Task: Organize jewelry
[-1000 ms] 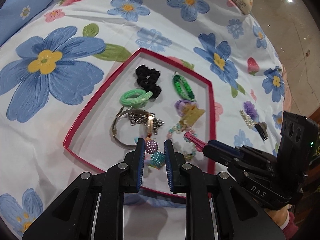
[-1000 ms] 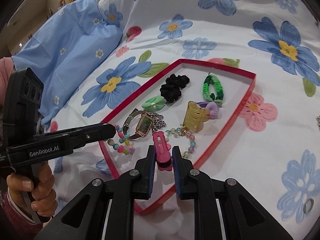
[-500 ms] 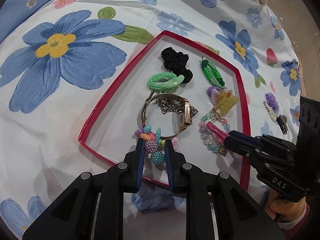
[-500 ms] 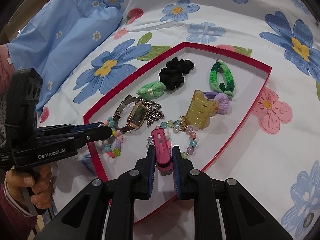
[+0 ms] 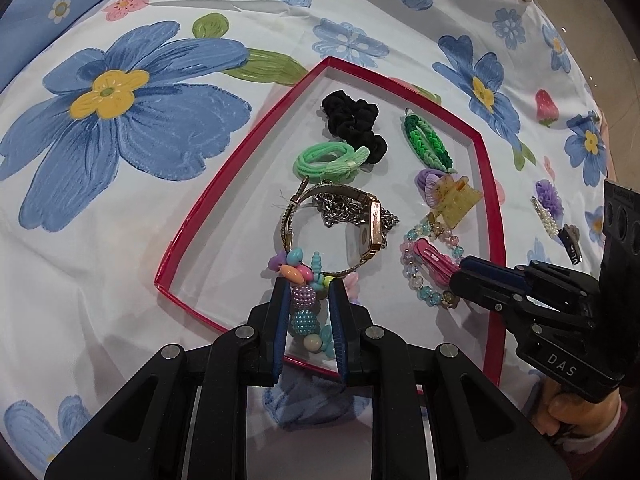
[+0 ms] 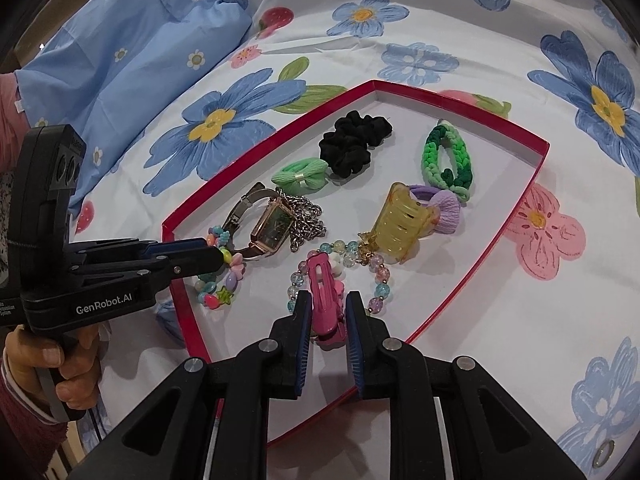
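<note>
Pearl clip (image 5: 545, 216) outside tray (image 5: 489, 184) shows only leftward.

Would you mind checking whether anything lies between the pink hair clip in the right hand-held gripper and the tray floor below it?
Yes: the pastel bead bracelet lies directly under the pink hair clip held by the right hand-held gripper, covering that part of the red tray.

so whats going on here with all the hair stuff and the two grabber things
A person is sorting accessories into a red tray on a floral bedsheet. The left gripper holds a colourful bead bracelet at the tray's near edge. The right gripper grips a pink hair clip over a pastel bead bracelet.
</note>
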`<state>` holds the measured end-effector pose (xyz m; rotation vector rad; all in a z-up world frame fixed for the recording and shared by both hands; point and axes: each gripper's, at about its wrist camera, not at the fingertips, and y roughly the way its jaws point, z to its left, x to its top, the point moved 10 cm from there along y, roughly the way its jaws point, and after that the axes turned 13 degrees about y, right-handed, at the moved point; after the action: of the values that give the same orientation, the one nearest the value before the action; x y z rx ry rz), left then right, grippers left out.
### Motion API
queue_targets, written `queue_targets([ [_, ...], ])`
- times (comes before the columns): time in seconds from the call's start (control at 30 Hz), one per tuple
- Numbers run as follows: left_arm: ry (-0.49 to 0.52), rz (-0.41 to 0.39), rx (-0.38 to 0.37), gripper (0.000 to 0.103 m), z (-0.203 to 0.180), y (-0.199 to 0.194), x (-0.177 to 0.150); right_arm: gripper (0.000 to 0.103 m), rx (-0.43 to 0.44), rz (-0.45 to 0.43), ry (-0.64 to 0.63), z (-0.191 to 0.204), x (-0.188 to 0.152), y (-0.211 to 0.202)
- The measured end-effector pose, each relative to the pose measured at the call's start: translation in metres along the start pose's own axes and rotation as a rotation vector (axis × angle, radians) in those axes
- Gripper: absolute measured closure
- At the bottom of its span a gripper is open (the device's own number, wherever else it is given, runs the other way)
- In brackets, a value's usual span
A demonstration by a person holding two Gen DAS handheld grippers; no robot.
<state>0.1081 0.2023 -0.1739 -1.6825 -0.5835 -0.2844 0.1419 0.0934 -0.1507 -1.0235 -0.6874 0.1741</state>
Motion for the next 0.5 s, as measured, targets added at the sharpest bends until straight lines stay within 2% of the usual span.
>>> queue_targets([
  [0.2, -0.004, 0.0, -0.005, 0.081, 0.0, 0.0001, 0.0008, 0.084, -0.004, 0.0, -0.003, 0.0006, -0.0006, 0.0006],
  [0.27, -0.002, -0.005, -0.002, 0.072, -0.0005, -0.0016, 0.0016, 0.083, -0.001, 0.001, -0.001, 0.0003, -0.0005, 0.0003],
  [0.33, 0.003, -0.011, 0.009, 0.068, -0.0008, -0.0041, 0.0023, 0.083, 0.006, 0.002, 0.009, 0.0004, -0.0005, 0.0004],
  [0.5, -0.001, -0.012, 0.012, 0.067, 0.0004, -0.0085, 0.0016, 0.081, 0.024, -0.001, 0.035, 0.0012, -0.0005, -0.001],
])
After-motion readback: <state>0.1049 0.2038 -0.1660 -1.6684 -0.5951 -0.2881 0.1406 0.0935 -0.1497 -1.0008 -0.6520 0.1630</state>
